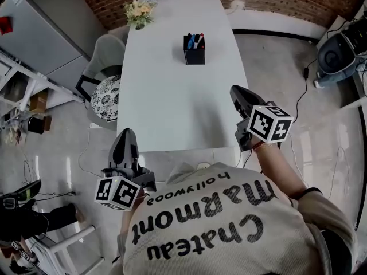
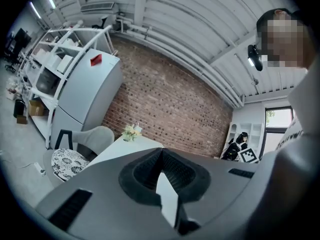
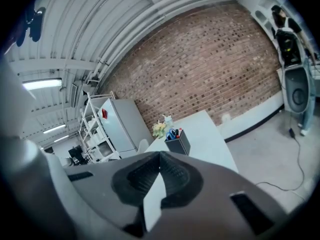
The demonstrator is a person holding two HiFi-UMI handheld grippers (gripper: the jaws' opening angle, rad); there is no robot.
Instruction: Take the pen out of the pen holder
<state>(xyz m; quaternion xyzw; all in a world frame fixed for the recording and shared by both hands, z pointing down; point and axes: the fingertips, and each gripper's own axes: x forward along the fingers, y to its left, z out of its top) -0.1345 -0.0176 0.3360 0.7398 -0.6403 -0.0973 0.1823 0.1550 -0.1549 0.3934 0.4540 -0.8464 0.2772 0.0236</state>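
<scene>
A black square pen holder (image 1: 194, 53) stands on the far half of the white table (image 1: 172, 102), with blue and red pens (image 1: 195, 40) upright in it. My left gripper (image 1: 125, 133) hangs shut and empty off the table's near left corner. My right gripper (image 1: 237, 91) hovers shut and empty over the table's right edge, well short of the holder. In the right gripper view the holder (image 3: 179, 143) and its pens (image 3: 173, 132) show beyond the closed jaws (image 3: 160, 155). The left gripper view shows closed jaws (image 2: 161, 150) and the table's far end, not the holder.
A small bunch of flowers (image 1: 139, 10) sits at the table's far left corner. A grey chair with a patterned cushion (image 1: 106, 98) stands along the left side. A grey cabinet (image 1: 40, 33) is further left. A round black appliance (image 1: 338, 53) and cables lie on the floor at right.
</scene>
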